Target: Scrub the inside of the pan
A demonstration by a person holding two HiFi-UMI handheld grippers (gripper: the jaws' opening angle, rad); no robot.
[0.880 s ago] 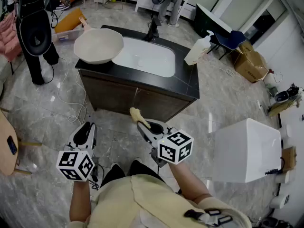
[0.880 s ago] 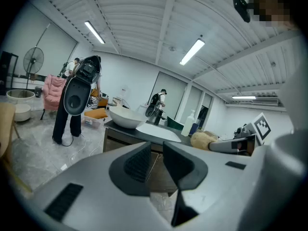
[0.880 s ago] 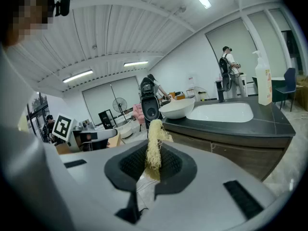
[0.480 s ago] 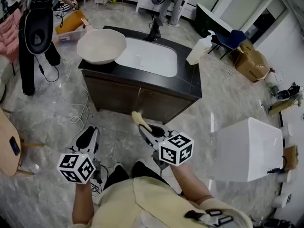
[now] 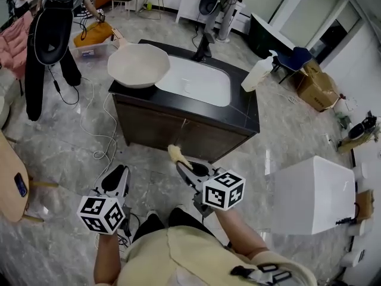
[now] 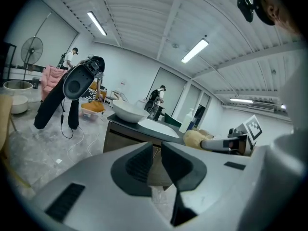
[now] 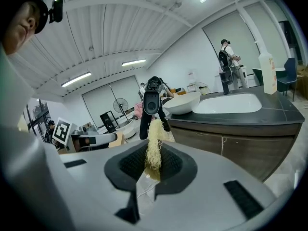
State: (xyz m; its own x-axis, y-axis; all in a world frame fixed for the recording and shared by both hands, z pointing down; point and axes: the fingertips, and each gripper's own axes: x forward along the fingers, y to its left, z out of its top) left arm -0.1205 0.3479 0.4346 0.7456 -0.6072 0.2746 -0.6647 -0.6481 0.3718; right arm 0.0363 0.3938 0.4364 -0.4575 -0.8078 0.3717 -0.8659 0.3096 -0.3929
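Observation:
A cream pan [image 5: 138, 65] with a wooden handle rests on the left end of the dark vanity top [image 5: 244, 115], beside the white sink [image 5: 193, 81]. My right gripper [image 5: 186, 167] is shut on a yellowish fibrous scrubber [image 5: 174, 154], held low in front of the cabinet and well short of the pan. In the right gripper view the scrubber [image 7: 154, 143] sticks up between the pads, with the pan [image 7: 183, 102] far ahead. My left gripper [image 5: 116, 174] hangs lower left, shut with nothing in it. In the left gripper view, that gripper [image 6: 157, 150] points toward the pan [image 6: 127, 113].
A white soap bottle [image 5: 259, 73] stands at the counter's right end. A white box-shaped unit [image 5: 309, 186] stands on the floor to the right. A person in black [image 5: 50, 34] stands at far left. A wooden table edge [image 5: 9, 177] and floor cables lie to the left.
The vanity has come nearer and lower in the head view. Both grippers have shifted slightly right. The right gripper keeps its hold on the scrubber.

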